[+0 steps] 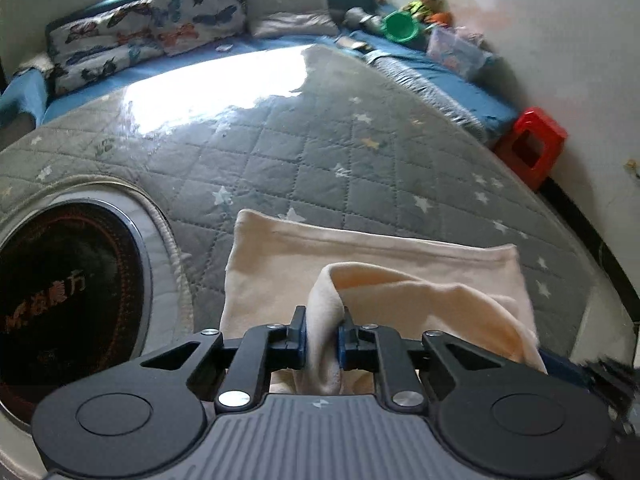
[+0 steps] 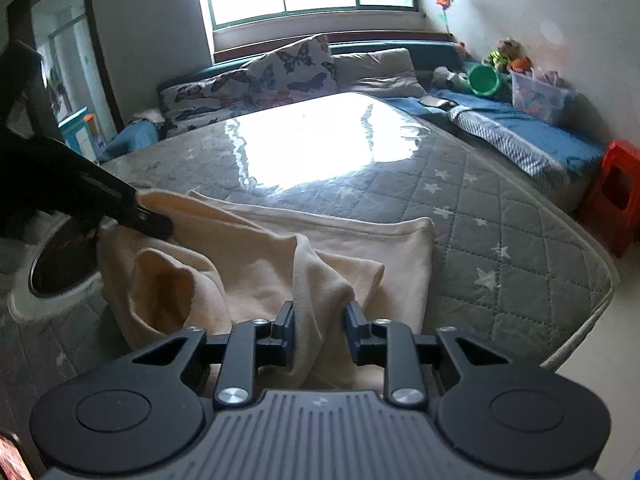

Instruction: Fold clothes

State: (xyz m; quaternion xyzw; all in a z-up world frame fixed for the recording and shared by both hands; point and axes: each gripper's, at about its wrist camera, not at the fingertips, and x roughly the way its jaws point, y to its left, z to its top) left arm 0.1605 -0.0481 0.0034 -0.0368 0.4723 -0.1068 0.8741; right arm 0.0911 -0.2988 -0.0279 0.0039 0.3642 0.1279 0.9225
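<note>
Sunlit from the far window, the grey quilted tabletop [image 2: 500,216] carries a cream garment [image 2: 352,240] near its front edge, the far part lying flat and the near part lifted. Each tool pinches a bunched near edge: left tool [image 1: 323,340] clamped narrow on cloth, right tool [image 2: 320,330] likewise. This looks like mid-fold; next, I judge, both raised edges travel together toward the far hem. A round dark inset [image 1: 68,304] at the left lies close to the cloth.

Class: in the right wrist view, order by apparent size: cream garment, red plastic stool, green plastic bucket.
1. Cream fabric garment, nearest the camera.
2. Red plastic stool, partly cut off.
3. Green plastic bucket, farthest away.
</note>
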